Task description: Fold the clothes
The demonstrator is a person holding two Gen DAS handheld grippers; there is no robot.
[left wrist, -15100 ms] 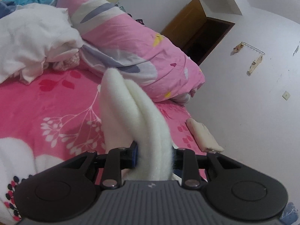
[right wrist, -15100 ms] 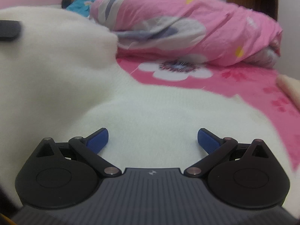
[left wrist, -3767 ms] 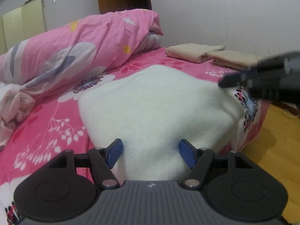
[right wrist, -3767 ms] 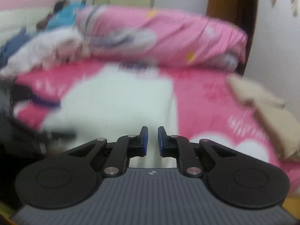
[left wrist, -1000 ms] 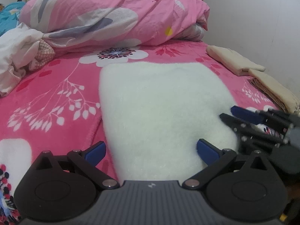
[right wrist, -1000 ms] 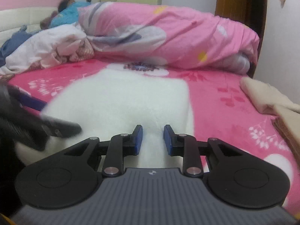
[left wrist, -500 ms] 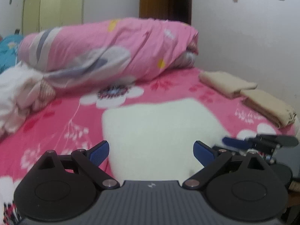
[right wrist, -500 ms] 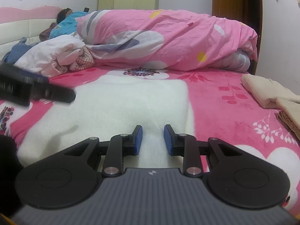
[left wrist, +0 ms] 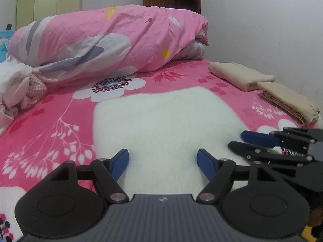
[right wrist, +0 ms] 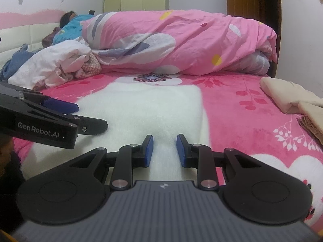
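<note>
The pink floral bed (left wrist: 50, 133) fills both views, with a rolled pink duvet (left wrist: 113, 40) across the upper half and a heap of unfolded white laundry (right wrist: 52, 64) at the left edge. The white fleece garment (left wrist: 161, 125) lies flat in the centre of each frame, already folded to a rough rectangle, its near edge running under both tools. 2 folded beige pieces (left wrist: 262, 86) sit at the right side of the frame, near the wall.

The left gripper (left wrist: 162, 161) sits low in its view with its jaws apart and just now narrowing; fleece lies between the blue pads, but they do not press it. The right gripper (right wrist: 164, 151), at the lower centre of its view, has its jaws apart by a narrow gap over the fleece, with no clear pinch showing.

The step looks like taking the near edge for another fold. To do it well, each tool should bite all layers at a near corner, both lift together, and the edge be carried level to meet the far edge squarely, so the thick pile does not slide or bunch.
</note>
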